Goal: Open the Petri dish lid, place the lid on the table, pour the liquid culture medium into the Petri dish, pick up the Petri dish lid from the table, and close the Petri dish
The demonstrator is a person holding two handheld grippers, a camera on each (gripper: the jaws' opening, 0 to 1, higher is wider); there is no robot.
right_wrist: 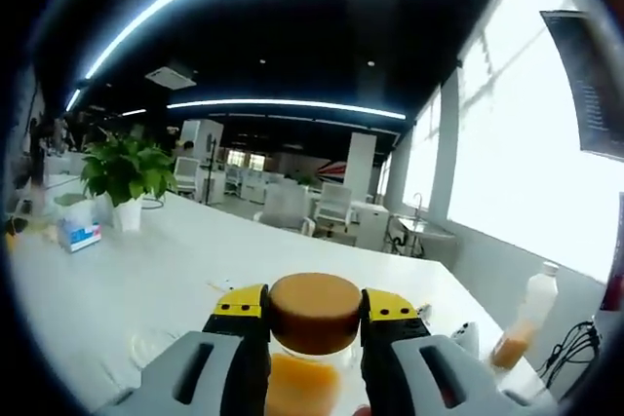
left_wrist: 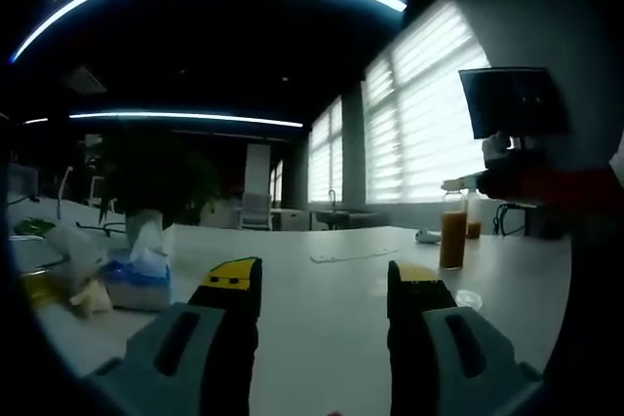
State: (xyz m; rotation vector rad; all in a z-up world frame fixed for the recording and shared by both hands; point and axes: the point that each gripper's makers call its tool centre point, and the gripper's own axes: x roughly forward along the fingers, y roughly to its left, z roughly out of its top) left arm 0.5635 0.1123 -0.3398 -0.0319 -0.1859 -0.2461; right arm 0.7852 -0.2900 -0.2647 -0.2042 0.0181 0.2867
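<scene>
**Jaws check: right one has the medium bottle, left one is empty**

Jaws on our right gripper (right_wrist: pixel 314 311) are clamped on the neck of the culture medium bottle (right_wrist: pixel 310 358), right under its brown cap (right_wrist: pixel 314 313), with orange liquid showing in the glass below. Our left gripper (left_wrist: pixel 325 284) has its jaws spread apart with nothing between them, hovering over the white counter (left_wrist: pixel 322 328).

From the left gripper view we can see that same bottle (left_wrist: pixel 452 237) off to the right, orange inside. Something small, round and clear sits on the counter near it (left_wrist: pixel 469 298), likely the Petri dish or its lid, but we can't tell which. A tissue box (left_wrist: pixel 138 275) and a potted plant (left_wrist: pixel 156 182) are on the left.

In the right gripper view, a faint clear round thing (right_wrist: pixel 156 343) lies on the counter left of the jaws, and a second bottle with orange liquid (right_wrist: pixel 526 323) stands far right.
</scene>
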